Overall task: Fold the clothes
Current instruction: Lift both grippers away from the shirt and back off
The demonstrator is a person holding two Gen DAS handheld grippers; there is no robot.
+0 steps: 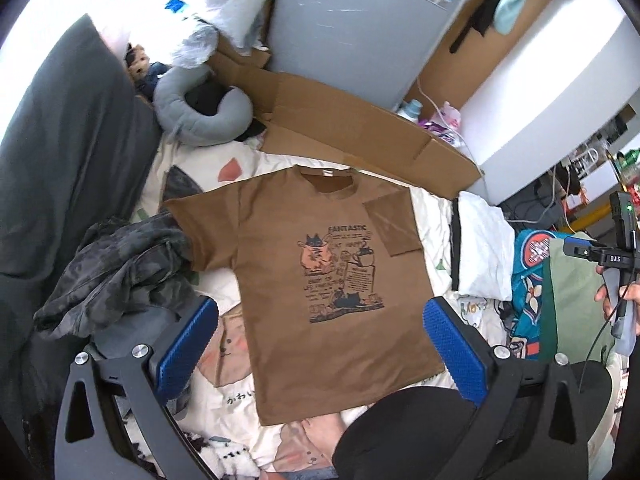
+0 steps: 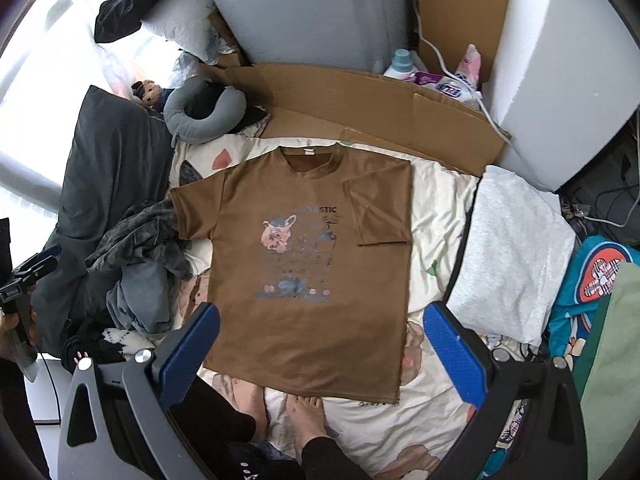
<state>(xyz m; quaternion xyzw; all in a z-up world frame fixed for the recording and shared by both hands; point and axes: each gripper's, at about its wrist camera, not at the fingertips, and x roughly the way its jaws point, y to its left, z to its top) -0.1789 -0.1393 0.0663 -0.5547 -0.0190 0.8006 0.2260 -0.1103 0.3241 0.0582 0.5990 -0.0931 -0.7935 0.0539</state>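
The left tongs (image 1: 320, 344) are standing wide open, their blue pads (image 1: 188, 348) gripping nothing and touching nothing; the right tongs (image 2: 320, 350) are likewise gaping wide, blue pads (image 2: 456, 348) bare, hanging clear above the bed; a hand (image 1: 618, 300) is holding the right tongs' handle at the far right of the left view. The brown T-shirt (image 1: 320, 280) is lying flat and face up on the cream printed sheet (image 2: 436, 216), neck pointing away from both tongs, a dark cat print on its chest; its right sleeve (image 2: 380, 212) is lying folded inward over the body, while the left sleeve (image 2: 196, 212) is spreading outward, its end running under a heap of dark clothes (image 2: 140, 248). The shirt is lying below and ahead of both tongs, showing between each pair of pads, its hem nearest them; bare feet (image 2: 280, 412) are standing just beside the hem; a white folded garment (image 2: 508, 256) is lying to the right of the right tongs.
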